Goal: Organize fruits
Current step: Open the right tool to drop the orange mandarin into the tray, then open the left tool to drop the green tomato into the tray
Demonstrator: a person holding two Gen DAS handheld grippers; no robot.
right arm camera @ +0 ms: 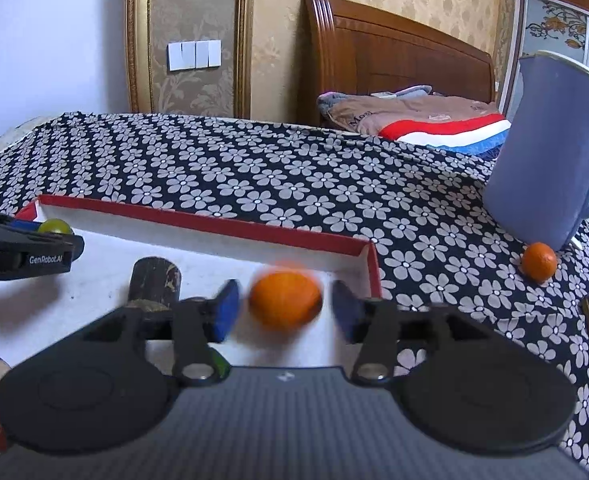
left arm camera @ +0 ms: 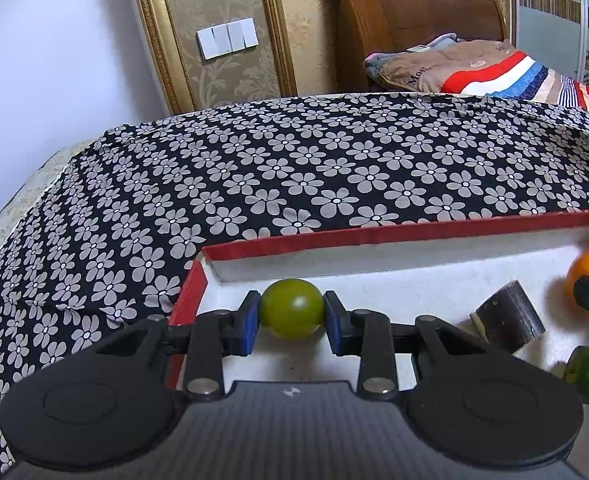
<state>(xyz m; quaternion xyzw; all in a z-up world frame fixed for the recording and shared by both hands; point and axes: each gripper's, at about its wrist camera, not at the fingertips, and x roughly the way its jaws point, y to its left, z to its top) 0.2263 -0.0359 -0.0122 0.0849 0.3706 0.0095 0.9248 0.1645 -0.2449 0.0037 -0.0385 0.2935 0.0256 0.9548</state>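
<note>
Hugging tray's (left arm camera: 190,284) left wall: green fruit (left arm camera: 291,308)

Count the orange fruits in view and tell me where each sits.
2. One orange fruit lies blurred inside the red-rimmed box, between the open pads of the right tool. A smaller orange fruit rests on the floral cloth beside the blue jug. Others may be hidden.

The left gripper (left arm camera: 291,309) is clamping at the tray's (left arm camera: 374,236) left end; the right gripper (right arm camera: 285,306) is hanging spread near its right wall.
</note>
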